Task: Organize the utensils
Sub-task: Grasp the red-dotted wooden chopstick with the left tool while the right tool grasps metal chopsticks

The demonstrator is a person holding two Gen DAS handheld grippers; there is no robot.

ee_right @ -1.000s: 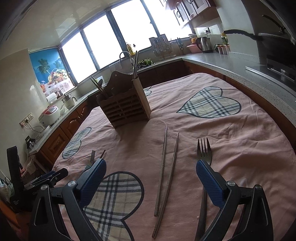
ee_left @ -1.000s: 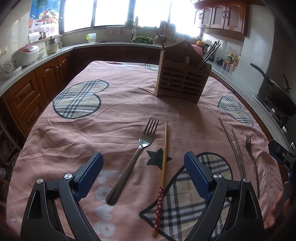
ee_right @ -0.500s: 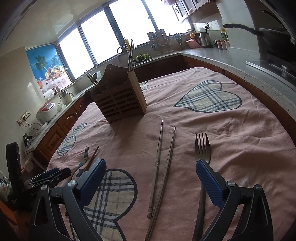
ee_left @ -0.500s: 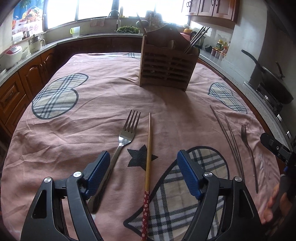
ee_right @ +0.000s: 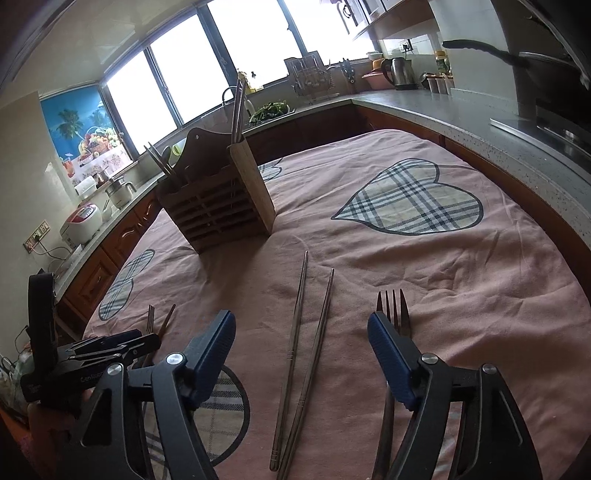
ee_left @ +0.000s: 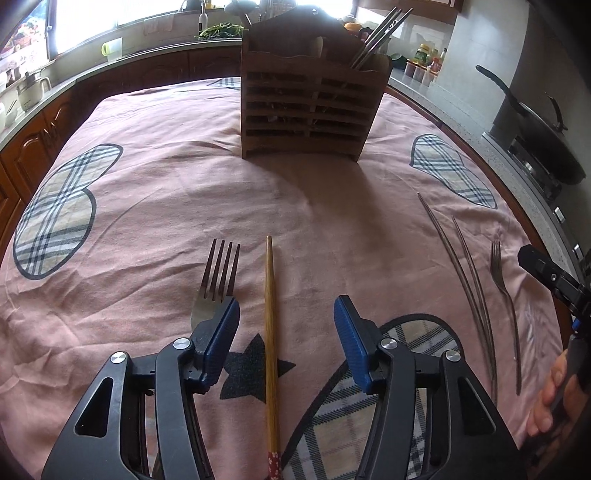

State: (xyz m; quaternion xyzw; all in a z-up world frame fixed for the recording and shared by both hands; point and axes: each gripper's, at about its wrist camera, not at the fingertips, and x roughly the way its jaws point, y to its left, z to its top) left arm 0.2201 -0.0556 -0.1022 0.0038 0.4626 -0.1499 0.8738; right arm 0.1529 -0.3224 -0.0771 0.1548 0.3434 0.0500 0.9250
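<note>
Two blue-padded black grippers hang low over the pink tablecloth with plaid hearts (ee_left: pixel 155 206), and both stand wide apart with nothing between their pads.

From its own camera, the left gripper (ee_left: pixel 286 325) straddles the single wooden chopstick with a red flowered end (ee_left: pixel 271 332), which runs straight toward 12 o'clock through the gap and touches neither pad. Its left blue pad (ee_left: pixel 221 339) sits over the neck of the steel fork on the left (ee_left: pixel 218 277), whose tines point to 12 o'clock just beside the chopstick; whether pad and fork touch cannot be told. A black star print (ee_left: pixel 243 376) lies under the chopstick.

The right gripper (ee_right: pixel 301 343) is spread around the pair of thin metal chopsticks (ee_right: pixel 303 343), which lie side by side on the cloth, tips toward 12 o'clock, free of both pads. Its right blue pad (ee_right: pixel 391 358) covers part of the second steel fork (ee_right: pixel 393 310), tines showing just beyond it; contact is unclear.

Farther out at 12 o'clock from the left gripper, and at about 11 o'clock from the right, the slatted wooden utensil holder (ee_left: pixel 310 107) stands upright on the cloth, with metal chopsticks (ee_left: pixel 380 33) leaning out of its right-hand compartment. At 2 o'clock in the left view a black wok (ee_left: pixel 543 136) rests on the stove.
</note>
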